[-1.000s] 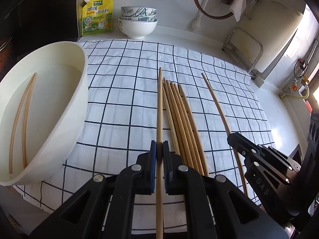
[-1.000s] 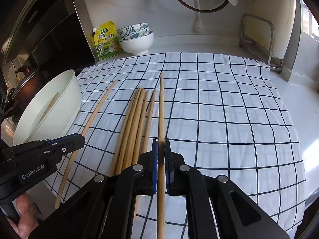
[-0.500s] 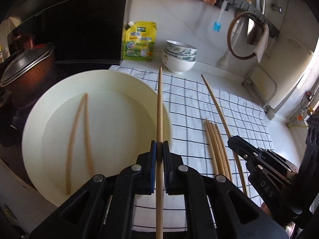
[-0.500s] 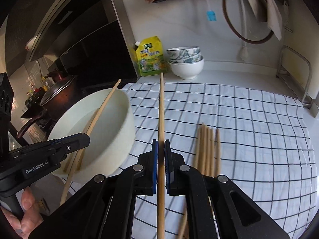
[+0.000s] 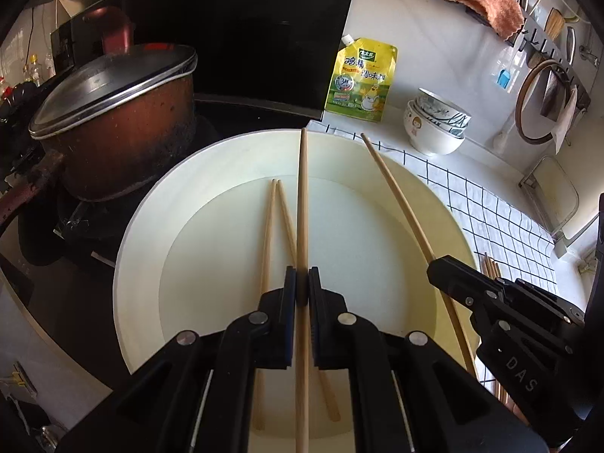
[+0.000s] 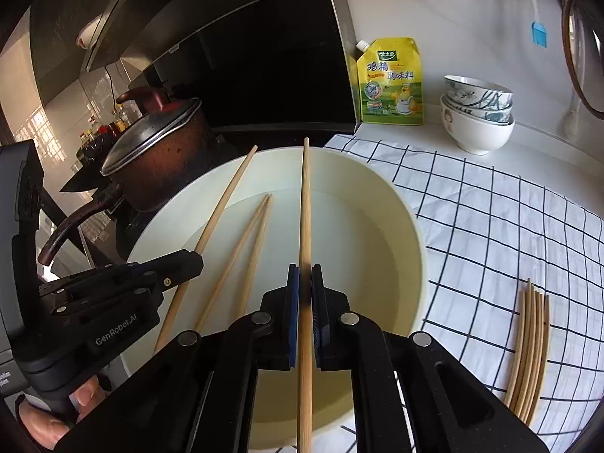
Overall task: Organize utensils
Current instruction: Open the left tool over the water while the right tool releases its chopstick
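Observation:
My left gripper (image 5: 301, 287) is shut on a wooden chopstick (image 5: 302, 196) and holds it over the large cream basin (image 5: 151, 204). My right gripper (image 6: 305, 283) is shut on another chopstick (image 6: 305, 204), also over the basin (image 6: 411, 226). Two chopsticks (image 5: 268, 226) lie on the basin floor; they also show in the right wrist view (image 6: 245, 241). Each gripper shows in the other's view, the right gripper (image 5: 438, 268) and the left gripper (image 6: 188, 264). A bundle of several chopsticks (image 6: 530, 347) lies on the checked cloth (image 6: 509, 219).
A brown lidded pot (image 5: 113, 113) stands on the stove left of the basin. A yellow seasoning pouch (image 5: 360, 79) and stacked bowls (image 5: 434, 124) stand at the back by the wall. A metal rack (image 5: 551, 196) is at the right.
Both grippers have lifted their chopsticks off the cloth and swung left, so they now hang over the basin. The bundle stays on the cloth.

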### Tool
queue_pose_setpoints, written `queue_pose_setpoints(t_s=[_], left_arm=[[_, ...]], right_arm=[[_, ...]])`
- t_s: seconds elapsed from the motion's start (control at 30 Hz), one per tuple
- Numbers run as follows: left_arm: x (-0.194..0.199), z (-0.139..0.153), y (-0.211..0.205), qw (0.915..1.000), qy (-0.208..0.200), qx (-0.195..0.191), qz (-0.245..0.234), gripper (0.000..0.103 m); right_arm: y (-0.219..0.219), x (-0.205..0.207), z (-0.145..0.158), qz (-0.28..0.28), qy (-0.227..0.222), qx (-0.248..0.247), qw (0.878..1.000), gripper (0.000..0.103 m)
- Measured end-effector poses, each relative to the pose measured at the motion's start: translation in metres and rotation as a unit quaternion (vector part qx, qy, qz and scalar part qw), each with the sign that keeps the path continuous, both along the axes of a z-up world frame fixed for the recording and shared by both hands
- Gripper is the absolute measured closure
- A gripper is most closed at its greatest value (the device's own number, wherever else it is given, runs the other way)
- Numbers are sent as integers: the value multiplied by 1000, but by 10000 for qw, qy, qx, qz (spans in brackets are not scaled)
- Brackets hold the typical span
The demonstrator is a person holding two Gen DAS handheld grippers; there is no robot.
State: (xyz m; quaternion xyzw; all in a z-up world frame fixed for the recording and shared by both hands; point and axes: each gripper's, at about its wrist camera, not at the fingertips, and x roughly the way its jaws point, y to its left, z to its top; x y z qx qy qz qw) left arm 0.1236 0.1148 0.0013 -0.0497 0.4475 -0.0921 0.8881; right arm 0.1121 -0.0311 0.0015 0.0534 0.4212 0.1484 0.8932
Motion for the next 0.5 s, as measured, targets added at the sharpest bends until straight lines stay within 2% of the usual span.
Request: queue_pose_setpoints(t_s=[0.17,0.2,0.23,0.3,0.37,0.4,0.5], left_arm=[[8,-14,8,9998,167,12,91,95],[8,-16,10,9998,183,-17,102,90],[9,-17,12,9997,191,-25,114,87],[8,-19,15,9997,175,-44,135,70],[6,-18,17,9998,114,-41,177,59],[6,-17,18,9998,80,-40,201,56],[2,-14,21,9997,29,-39,243,55]], right_arm=[[11,13,-15,55,279,-61,9996,97],[12,14,-17,46,300,-61,9995,96],[11,15,-18,39,317,-62,9995,91],[10,14,-18,-9,277,-94,9996,84],[8,12,-17,-45,219,-111,9997,84],[6,10,-16,-63,196,-109,9997,84],[3,5,-14,-96,147,-137,9998,84]])
